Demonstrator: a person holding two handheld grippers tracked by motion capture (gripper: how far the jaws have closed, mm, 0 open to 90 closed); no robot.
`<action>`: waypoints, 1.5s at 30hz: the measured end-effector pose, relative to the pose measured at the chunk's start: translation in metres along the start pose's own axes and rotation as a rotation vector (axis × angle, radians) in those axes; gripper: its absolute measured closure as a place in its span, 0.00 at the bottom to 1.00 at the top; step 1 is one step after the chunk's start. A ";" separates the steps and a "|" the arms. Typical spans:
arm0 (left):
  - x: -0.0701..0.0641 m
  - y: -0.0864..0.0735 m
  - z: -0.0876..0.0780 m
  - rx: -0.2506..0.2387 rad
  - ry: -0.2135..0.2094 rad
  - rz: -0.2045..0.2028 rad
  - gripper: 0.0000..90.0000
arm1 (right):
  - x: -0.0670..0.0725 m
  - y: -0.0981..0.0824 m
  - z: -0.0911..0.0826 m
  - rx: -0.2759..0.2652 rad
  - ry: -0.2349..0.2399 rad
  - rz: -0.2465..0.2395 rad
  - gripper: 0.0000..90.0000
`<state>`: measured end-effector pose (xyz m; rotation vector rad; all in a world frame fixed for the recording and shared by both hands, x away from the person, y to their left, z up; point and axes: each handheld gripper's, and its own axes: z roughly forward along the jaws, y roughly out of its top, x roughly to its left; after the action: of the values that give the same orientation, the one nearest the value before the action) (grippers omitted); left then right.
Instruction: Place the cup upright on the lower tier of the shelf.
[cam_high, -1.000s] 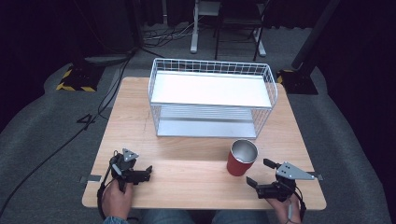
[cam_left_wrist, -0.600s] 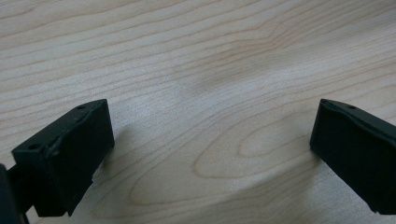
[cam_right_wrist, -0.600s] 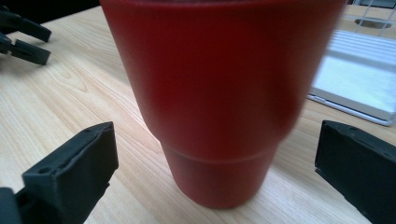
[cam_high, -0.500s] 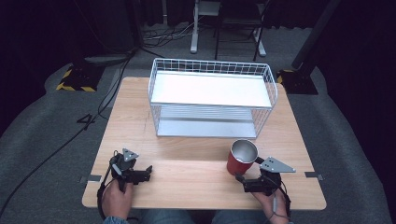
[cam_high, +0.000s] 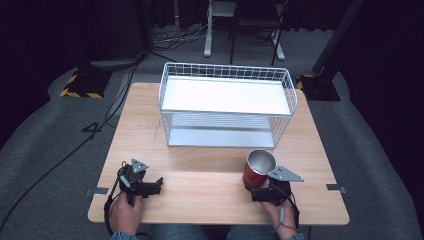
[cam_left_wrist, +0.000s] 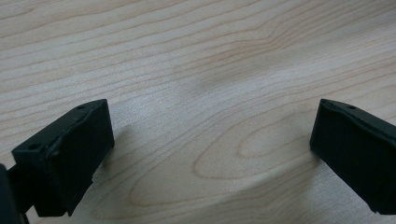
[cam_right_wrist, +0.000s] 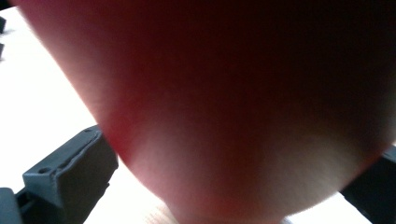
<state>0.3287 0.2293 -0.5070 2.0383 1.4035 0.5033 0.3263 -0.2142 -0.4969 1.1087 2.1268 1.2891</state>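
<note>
Where pale grained wood shows, a glossy red cup (cam_high: 259, 169) stands upright.

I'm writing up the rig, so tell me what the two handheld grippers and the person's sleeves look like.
Both are black. The left gripper and the right gripper each carry a grey three-cornered plate on top and trail a black cable. In the left gripper view the jaws are blocky, matte black, with small holes on the upper face. Blue sleeve cuffs show at the bottom edge of the high view.
</note>
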 end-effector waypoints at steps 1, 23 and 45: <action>0.000 0.000 0.000 0.000 0.000 0.000 0.00 | 0.000 0.000 0.001 0.000 -0.008 0.001 0.00; 0.000 0.000 0.000 0.000 0.000 0.000 0.00 | 0.004 -0.001 0.007 -0.001 -0.042 -0.003 0.19; 0.000 0.000 0.000 0.000 0.000 0.000 0.00 | 0.001 0.001 0.006 0.003 -0.019 0.017 0.19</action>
<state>0.3288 0.2292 -0.5070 2.0379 1.4035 0.5034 0.3298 -0.2101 -0.4987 1.1381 2.1105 1.2787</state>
